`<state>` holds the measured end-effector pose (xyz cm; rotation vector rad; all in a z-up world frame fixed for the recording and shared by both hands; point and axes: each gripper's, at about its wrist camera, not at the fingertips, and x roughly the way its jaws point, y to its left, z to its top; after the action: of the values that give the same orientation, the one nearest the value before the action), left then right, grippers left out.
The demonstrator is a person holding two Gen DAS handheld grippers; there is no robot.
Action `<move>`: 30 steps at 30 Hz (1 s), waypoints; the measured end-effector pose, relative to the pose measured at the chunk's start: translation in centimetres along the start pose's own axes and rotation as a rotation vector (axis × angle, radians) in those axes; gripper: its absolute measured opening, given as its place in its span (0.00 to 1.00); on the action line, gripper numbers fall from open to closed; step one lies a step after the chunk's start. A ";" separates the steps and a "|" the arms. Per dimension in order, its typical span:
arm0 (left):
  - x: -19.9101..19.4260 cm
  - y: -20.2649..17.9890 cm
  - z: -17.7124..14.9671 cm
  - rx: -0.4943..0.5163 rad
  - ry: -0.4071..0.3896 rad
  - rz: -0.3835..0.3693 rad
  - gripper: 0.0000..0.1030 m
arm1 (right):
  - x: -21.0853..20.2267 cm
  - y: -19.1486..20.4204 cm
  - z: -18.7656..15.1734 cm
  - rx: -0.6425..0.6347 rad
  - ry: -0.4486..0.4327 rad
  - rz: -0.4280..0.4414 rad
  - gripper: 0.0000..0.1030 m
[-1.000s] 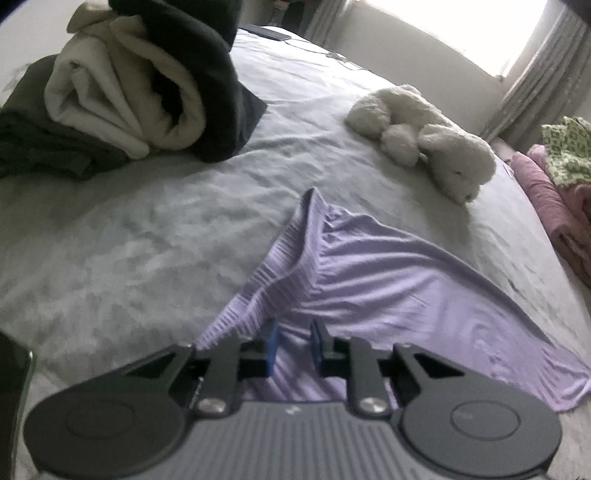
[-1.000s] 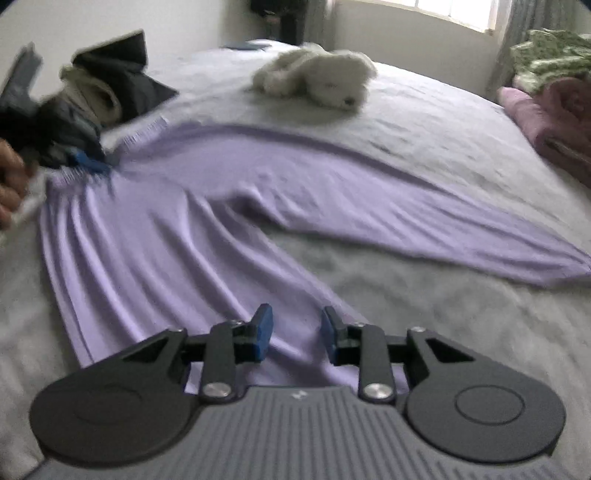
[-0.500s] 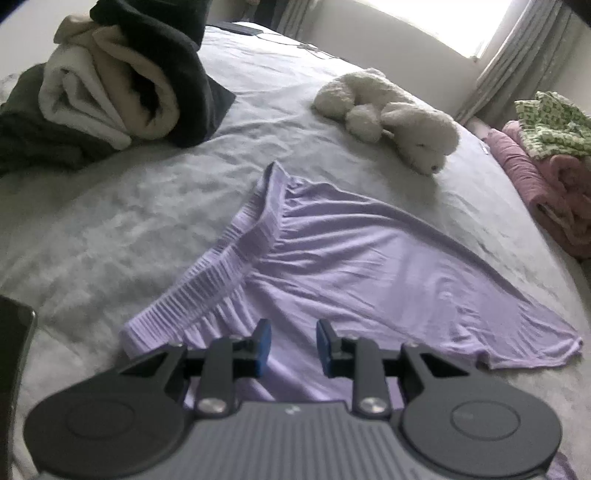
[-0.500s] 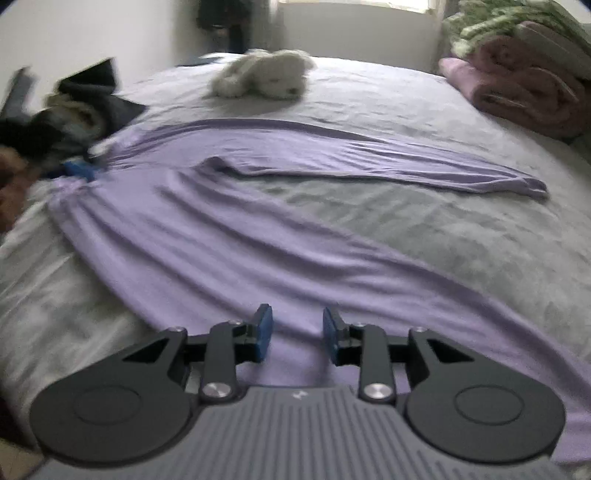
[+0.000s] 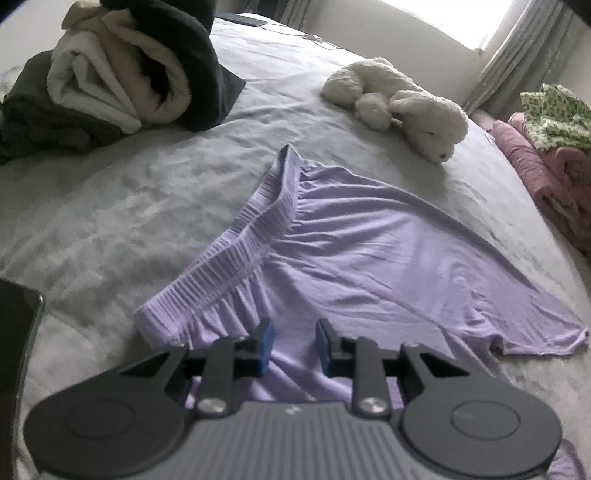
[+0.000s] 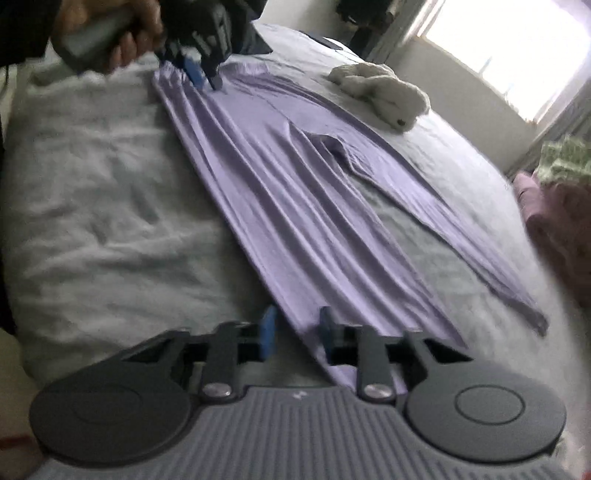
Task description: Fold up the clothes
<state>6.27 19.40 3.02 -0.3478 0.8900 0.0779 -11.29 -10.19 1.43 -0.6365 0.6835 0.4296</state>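
1. The lilac trousers [image 5: 369, 258] are thin, smooth knit cloth, with a ribbed elastic waistband [image 5: 236, 254].
2. The bed cover [image 5: 110, 221] is soft, matt, crumpled grey-white fabric.
3. The plush toy [image 5: 402, 107], far right, is fluffy cream pile.
4. The left gripper [image 5: 291, 345] is matt black plastic with blue pads [image 5: 265, 345] and shiny metal screws [image 5: 211, 406].
5. The folded pile [image 5: 122, 70], far left, looks like thick fleece.

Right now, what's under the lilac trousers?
Pale grey rumpled bedcover shows all around the lilac trousers, which lie spread across it. Whatever lies directly beneath the fabric is covered.

A white plush toy [image 5: 402, 105] lies on the grey bed [image 5: 110, 206] (near the curtained window [image 5: 476, 18]).
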 end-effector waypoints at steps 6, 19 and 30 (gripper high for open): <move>-0.3 1.2 0.1 -0.009 0.004 0.023 0.06 | -2.4 -0.5 -0.2 0.016 -0.035 0.092 0.00; -1.4 0.6 0.5 0.002 -0.013 0.040 0.07 | -4.7 -4.0 -1.7 0.140 -0.020 0.048 0.51; -1.0 -3.0 -0.3 0.075 0.004 -0.062 0.25 | -7.3 -27.1 -16.4 0.918 0.287 -0.207 0.44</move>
<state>6.05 16.52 4.41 -0.3059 0.8828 -0.0133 -8.59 -42.03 7.41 0.1142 0.9768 -0.1906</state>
